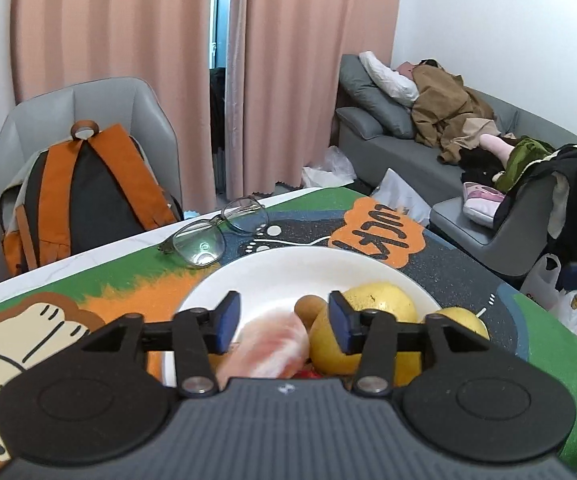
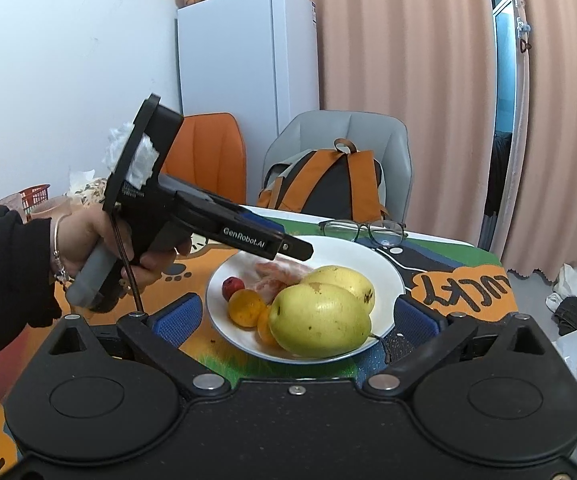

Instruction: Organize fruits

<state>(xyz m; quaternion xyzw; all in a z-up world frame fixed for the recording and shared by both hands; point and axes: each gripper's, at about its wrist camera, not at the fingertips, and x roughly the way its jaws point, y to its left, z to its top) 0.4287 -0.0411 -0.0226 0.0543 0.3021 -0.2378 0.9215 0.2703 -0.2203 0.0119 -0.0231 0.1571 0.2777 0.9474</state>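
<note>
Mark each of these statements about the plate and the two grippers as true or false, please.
1. The white plate holds two large yellow-green fruits. True.
2. The eyeglasses lie on the plate. False: they lie on the mat beyond it.
3. The right gripper is shut on a fruit. False: its jaws stand wide open.
4. The left gripper is open over the plate. True.
5. An orange backpack sits on the grey chair. True.
</note>
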